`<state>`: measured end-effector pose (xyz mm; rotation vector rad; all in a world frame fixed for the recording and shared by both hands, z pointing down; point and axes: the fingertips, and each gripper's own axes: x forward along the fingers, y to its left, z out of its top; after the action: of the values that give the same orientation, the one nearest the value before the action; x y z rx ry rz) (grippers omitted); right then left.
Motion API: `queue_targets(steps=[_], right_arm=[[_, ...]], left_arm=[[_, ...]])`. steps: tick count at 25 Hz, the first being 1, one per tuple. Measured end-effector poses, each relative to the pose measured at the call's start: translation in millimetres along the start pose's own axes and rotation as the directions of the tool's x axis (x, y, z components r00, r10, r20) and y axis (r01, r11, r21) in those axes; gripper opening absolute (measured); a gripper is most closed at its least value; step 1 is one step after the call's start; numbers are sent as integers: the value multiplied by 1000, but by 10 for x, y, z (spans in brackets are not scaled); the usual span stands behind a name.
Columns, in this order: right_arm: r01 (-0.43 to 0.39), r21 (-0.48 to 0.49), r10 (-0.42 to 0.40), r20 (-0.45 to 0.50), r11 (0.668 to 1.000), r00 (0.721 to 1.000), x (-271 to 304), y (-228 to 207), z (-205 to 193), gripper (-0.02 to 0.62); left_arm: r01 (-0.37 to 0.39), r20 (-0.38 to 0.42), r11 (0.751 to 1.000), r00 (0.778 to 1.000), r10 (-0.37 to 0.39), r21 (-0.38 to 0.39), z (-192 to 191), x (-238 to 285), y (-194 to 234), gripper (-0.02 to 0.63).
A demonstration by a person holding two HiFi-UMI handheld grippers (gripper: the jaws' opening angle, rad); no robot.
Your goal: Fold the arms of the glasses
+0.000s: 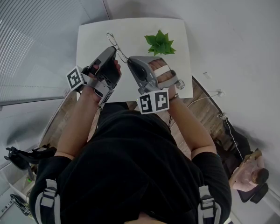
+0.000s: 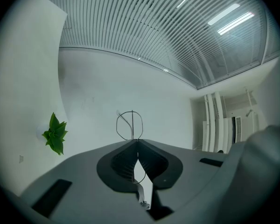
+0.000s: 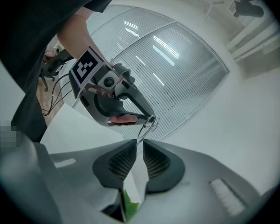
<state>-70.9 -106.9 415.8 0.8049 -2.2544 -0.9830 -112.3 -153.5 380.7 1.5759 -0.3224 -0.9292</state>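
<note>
A pair of thin wire-framed glasses (image 1: 112, 39) hangs above the white table (image 1: 93, 36). My left gripper (image 1: 114, 49) is shut on the frame. In the left gripper view one round lens rim (image 2: 117, 125) sticks out past the closed jaw tips (image 2: 137, 142). My right gripper (image 1: 129, 59) sits just right of it. In the right gripper view a temple arm (image 3: 144, 129) runs from the left gripper (image 3: 151, 119) down into the narrow gap of my right gripper (image 3: 139, 143). Its jaws stand slightly apart, with the thin arm between the tips and not pinched.
A small green plant (image 1: 160, 43) stands on the table right of the grippers and also shows as leaves (image 2: 55, 133) in the left gripper view. A slatted glass wall (image 1: 28, 41) runs along the left. Cables (image 1: 210, 97) lie on the wooden floor at the right.
</note>
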Motion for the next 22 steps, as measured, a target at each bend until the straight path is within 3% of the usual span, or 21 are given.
queue_targets(steps=[6,12,22], right_arm=[[-6,13,6,3,1000,1000,-13,-27,11,58],[-21,31,21,-9,999,1000,-20,-12,-73,117],[-13,54,15,-35,998,999,-64,-72,-205,123]], left_arm=[[-5,2,1000,1000,5,2,12,4,-15,11],[-16,11,1000,1000,16,7,70,7,29,11],[-28,21,1000,999,28,14,118,10,50,11]])
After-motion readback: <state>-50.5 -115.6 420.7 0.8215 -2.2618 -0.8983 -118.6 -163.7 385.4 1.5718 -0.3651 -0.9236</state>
